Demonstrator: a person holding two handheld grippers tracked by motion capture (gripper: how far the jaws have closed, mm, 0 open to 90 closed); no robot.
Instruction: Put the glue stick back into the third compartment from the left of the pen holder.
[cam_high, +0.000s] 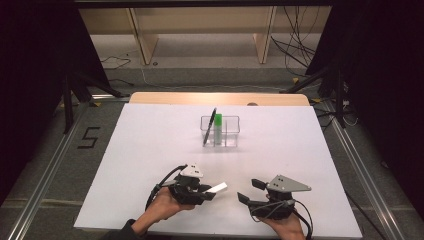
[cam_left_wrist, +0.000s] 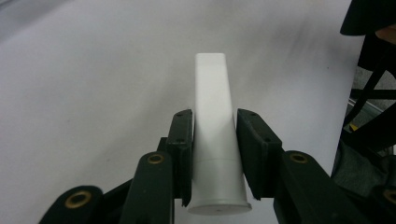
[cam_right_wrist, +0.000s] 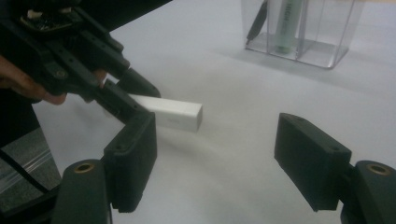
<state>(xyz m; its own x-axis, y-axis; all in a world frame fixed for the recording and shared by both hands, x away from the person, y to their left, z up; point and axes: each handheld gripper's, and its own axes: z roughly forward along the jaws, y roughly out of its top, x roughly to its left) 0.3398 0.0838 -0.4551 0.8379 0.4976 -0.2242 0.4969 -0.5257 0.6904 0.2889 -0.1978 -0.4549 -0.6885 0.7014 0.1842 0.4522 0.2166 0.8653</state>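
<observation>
The left gripper (cam_left_wrist: 214, 140) is clamping a white tube (cam_left_wrist: 215, 135) between its pads, gripping it near the flared bottom end while the flat crimped end is pointing away from the hand. In the high view the left gripper (cam_high: 197, 192) is holding the white tube (cam_high: 218, 188) low over the white table (cam_high: 150, 150), with the free end sticking out toward the right gripper (cam_high: 248, 191). The right gripper's jaws are standing wide apart with nothing between them, and it is waiting just beside the tube's tip.

The step in hand looks like carrying the picked-up tube toward storage. Well ahead of both grippers, a clear plastic organizer (cam_high: 220, 131) is standing on the table, already holding a black pen (cam_high: 209, 126) leaning in its left compartment and a green tube (cam_high: 218, 125) upright beside it. The next move probably calls for lifting the white tube forward, tipping it upright and lowering it into a free compartment, perhaps with the right gripper steadying it.

The tube is looking matte, plain white, smooth and slightly tapered, with faint small print near one end in the right gripper view (cam_right_wrist: 173, 114).
</observation>
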